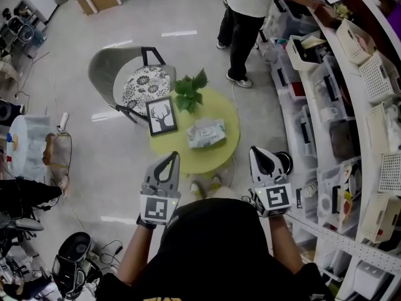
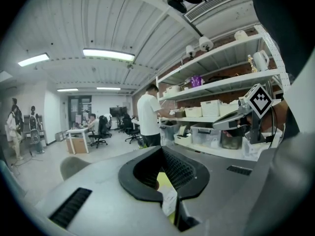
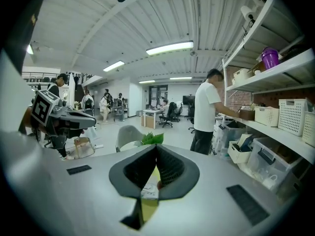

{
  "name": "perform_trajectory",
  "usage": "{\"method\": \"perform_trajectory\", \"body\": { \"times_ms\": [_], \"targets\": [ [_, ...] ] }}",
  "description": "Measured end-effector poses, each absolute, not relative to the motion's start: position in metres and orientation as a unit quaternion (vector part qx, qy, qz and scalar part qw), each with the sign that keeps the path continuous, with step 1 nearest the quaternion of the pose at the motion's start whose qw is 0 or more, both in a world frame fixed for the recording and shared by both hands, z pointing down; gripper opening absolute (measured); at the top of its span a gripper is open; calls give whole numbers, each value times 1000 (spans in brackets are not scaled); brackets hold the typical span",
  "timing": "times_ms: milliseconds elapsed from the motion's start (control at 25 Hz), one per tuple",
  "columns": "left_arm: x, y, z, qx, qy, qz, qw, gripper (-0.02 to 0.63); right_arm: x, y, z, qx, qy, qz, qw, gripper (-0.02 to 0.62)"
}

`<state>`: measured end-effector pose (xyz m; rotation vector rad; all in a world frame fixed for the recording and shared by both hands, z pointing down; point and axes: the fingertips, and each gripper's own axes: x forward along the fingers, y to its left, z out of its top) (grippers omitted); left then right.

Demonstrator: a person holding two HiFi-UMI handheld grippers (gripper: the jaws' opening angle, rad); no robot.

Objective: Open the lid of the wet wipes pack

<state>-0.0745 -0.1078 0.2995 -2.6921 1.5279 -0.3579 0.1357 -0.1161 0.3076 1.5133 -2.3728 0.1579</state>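
While both grippers hover low in the frame, near the table's lower edge, we log a round yellow-green table at centre. Grey chair with a floral cushion sits at its upper left. Left gripper and right gripper: jaws together on each, nothing between them. The wet wipes pack lies flat mid-table, apart from both grippers, just right of a framed deer picture and below a small potted plant.

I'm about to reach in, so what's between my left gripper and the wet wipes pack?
Only bare yellow tabletop, in the head view, between the left gripper and the wet wipes pack. The deer picture stands off to the side.
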Motion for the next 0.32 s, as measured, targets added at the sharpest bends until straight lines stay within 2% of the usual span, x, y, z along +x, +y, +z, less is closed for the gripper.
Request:
{"method": "perform_trajectory", "body": {
  "times_ms": [320],
  "targets": [
    [-83,-120,306,-846,522,-112,-13,18,128,-147,342,496,-847,74,174,2]
  ]
}}
